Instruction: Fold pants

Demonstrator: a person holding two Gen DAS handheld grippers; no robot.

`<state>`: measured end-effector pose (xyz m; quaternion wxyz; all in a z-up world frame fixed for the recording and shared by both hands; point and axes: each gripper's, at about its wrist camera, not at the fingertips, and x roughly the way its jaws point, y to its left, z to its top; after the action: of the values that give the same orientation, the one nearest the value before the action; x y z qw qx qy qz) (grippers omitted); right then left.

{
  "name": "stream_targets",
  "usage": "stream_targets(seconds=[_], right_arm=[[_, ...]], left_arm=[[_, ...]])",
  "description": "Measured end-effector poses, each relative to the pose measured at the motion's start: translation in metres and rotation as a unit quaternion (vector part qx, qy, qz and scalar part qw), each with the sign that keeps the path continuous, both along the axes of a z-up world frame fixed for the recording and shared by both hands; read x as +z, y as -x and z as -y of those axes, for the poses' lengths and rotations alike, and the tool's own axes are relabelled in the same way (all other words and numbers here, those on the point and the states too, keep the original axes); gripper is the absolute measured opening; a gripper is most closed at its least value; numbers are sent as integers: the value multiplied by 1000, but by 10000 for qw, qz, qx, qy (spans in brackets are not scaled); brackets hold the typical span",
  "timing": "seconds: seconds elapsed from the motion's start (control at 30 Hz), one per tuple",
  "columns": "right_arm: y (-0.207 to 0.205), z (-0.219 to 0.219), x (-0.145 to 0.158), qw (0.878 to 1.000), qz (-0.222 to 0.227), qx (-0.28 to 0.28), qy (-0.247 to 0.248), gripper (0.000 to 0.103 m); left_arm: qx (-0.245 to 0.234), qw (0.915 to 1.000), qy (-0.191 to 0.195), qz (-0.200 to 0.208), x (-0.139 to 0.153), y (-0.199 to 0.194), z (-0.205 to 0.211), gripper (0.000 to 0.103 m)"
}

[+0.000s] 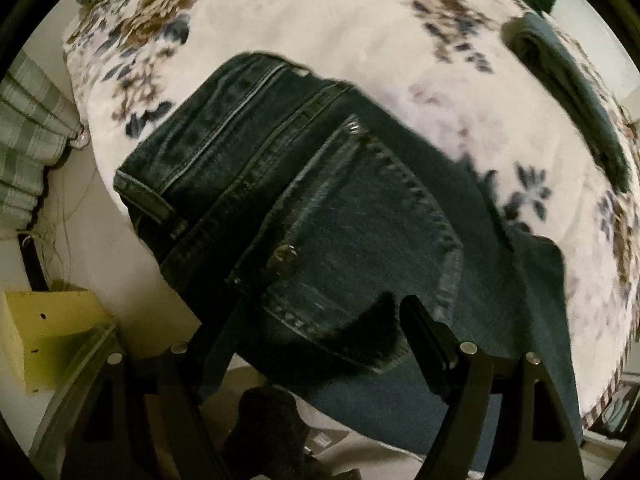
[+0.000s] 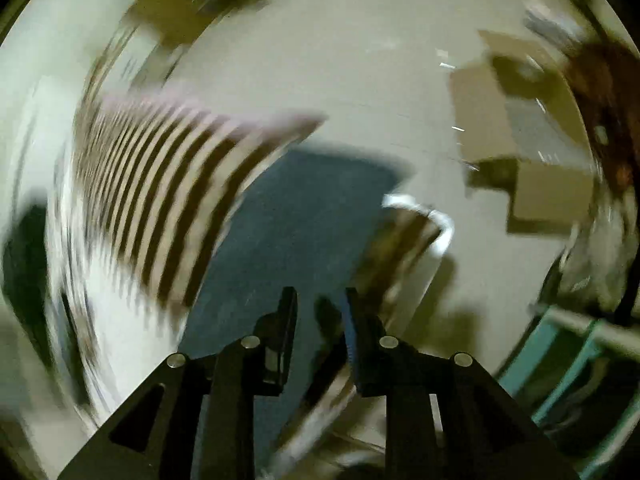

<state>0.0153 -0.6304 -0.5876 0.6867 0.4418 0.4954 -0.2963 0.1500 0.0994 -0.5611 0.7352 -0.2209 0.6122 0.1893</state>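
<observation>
Dark blue jeans (image 1: 320,208) lie on a floral blanket (image 1: 340,40), waistband toward the upper left, a back pocket (image 1: 352,248) facing up. My left gripper (image 1: 316,332) hovers over the seat with its jaws wide apart; the right finger (image 1: 424,340) touches the denim and the left finger is hidden behind the cloth. In the blurred right wrist view a blue denim leg (image 2: 304,220) hangs over the blanket's edge. My right gripper (image 2: 320,300) is near it with a narrow gap between the fingers and nothing clearly held.
A second dark garment (image 1: 572,92) lies on the blanket at upper right. A yellow box (image 1: 52,328) and a plaid curtain (image 1: 28,140) are at the left. The striped blanket border (image 2: 160,184), cardboard boxes (image 2: 532,160) and a teal rack (image 2: 568,368) show in the right wrist view.
</observation>
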Motion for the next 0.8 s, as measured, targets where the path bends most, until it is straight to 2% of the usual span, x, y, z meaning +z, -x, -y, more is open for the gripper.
stream_targets(seconds=[0.07, 0.1, 0.13, 0.2, 0.27, 0.33, 0.43, 0.47, 0.5, 0.53, 0.57, 0.6, 0.63, 0.67, 0.73, 0.8], right_arm=[[-39, -49, 18, 9953, 38, 964, -54, 44], [-64, -82, 21, 9880, 57, 1516, -281, 58], [-86, -115, 19, 9784, 175, 1956, -647, 61], [-129, -178, 14, 9545, 284, 2647, -1340, 61], [-174, -253, 11, 9218, 396, 3432, -1759, 61], [-218, -328, 7, 8801, 329, 4352, -1867, 61], [-273, -425, -8, 8228, 17, 5482, -1499, 61], [-287, -448, -15, 8083, -132, 5729, -1353, 61], [-283, -470, -15, 7949, -262, 5942, -1201, 61], [-292, -491, -23, 7772, -409, 6192, -1047, 60], [-295, -507, -28, 7614, -600, 6398, -848, 54], [-297, -518, -37, 7477, -782, 6560, -670, 10], [-297, -521, -40, 7466, -833, 6566, -666, 3], [-301, -520, -40, 7549, -855, 6467, -676, 2], [-305, -512, -28, 7619, -746, 6412, -533, 2], [-317, -505, -25, 7765, -640, 6237, -624, 2]], left_arm=[[-169, 9997, -140, 107, 12, 1, 8, 77], [-296, 9991, -227, 213, 20, 0, 14, 77], [-394, 9984, -298, 272, 25, -2, 17, 77], [-621, 9966, -420, 338, 27, -9, 20, 77], [-737, 9958, -491, 222, 16, -15, 16, 77], [-787, 9957, -487, -3, 3, -21, 3, 77], [-631, 9969, -376, -267, -20, -13, -24, 77], [-548, 9979, -267, -224, -23, -8, -32, 77], [-463, 9989, -62, -41, -23, -2, -42, 77], [-449, 9990, 33, 31, -23, 1, -46, 77], [-457, 9989, 81, 57, -23, 3, -47, 77], [-476, 9988, 106, 72, -23, 4, -48, 77], [-491, 9987, 124, 64, -24, 5, -49, 77], [-477, 9987, 169, 56, -25, 5, -51, 77], [-385, 9986, 352, 81, -28, 6, -58, 77], [-309, 9979, 551, 126, -31, 6, -67, 77]])
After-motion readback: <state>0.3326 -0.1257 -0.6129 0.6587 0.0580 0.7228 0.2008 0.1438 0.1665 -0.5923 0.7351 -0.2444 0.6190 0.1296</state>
